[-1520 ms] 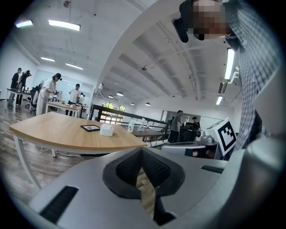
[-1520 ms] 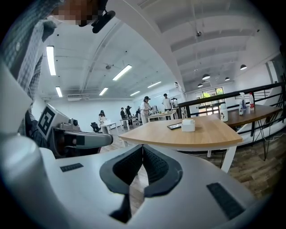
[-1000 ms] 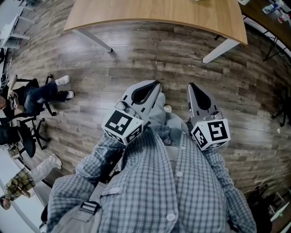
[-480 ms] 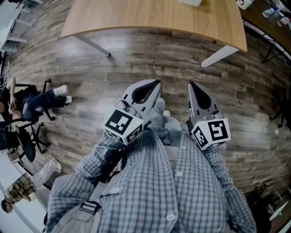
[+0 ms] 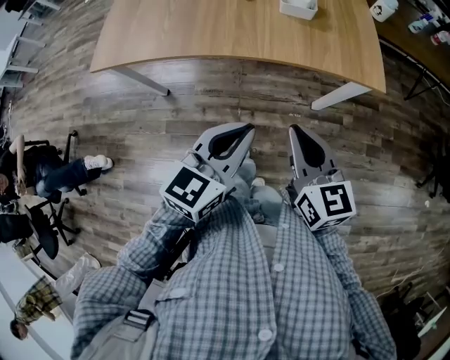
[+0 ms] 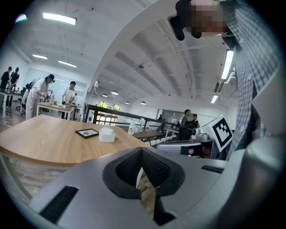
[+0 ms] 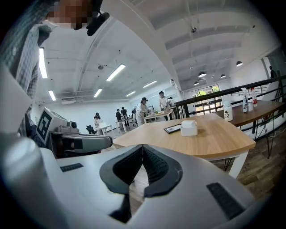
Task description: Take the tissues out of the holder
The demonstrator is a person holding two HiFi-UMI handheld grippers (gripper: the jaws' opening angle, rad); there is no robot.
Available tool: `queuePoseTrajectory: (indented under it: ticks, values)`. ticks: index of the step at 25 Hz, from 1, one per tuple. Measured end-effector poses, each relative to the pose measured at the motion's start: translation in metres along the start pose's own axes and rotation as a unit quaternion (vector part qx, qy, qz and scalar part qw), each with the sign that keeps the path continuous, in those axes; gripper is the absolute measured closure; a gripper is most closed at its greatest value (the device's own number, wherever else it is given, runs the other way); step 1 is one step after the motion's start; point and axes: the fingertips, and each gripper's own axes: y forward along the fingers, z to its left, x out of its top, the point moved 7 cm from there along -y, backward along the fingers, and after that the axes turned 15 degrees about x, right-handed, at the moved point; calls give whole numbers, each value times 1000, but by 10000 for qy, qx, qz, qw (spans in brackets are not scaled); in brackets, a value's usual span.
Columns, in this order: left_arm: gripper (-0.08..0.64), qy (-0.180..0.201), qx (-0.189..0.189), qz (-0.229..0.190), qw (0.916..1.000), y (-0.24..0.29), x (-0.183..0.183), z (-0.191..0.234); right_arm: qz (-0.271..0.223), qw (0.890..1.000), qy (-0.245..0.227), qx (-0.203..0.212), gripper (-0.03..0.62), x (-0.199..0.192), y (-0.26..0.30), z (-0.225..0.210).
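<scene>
The desk [image 5: 232, 35] now reaches further down the head view than it did a second ago, and the white tissue holder [image 5: 298, 8], which was out of the picture then, shows at the top edge. It stands on the desk's far part, just beside a flat dark-framed card [image 6: 87, 133]. The person is evidently walking up to the desk with both tools held out level in front of the checked shirt [image 5: 239, 295], over the wooden floor [image 5: 211, 98].

The left tongs [image 5: 246, 128] have their tips together with nothing between them; only floor shows through the gap behind the pads. The right tongs [image 5: 292, 129] are likewise closed and empty.

For the task this is still the approach. The holder is well apart from both tools and untouched. Whether paper stands out of its top is too small to tell. The tongs will probably have to open once the holder comes within reach.
</scene>
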Motion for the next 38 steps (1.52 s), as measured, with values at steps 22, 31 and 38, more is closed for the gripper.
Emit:
queuePoseTrajectory:
  ticks: [22, 31, 38]
  values:
    - [561, -227, -141, -130, 9996, 41, 20, 75, 93, 9998, -122, -87, 580, 23, 77, -11]
    - [560, -174, -249, -145, 9994, 51, 21, 86, 40, 9999, -112, -114, 580, 22, 88, -17]
    - [560, -146, -242, -164, 9995, 51, 23, 94, 61, 9999, -110, -117, 580, 24, 100, -18]
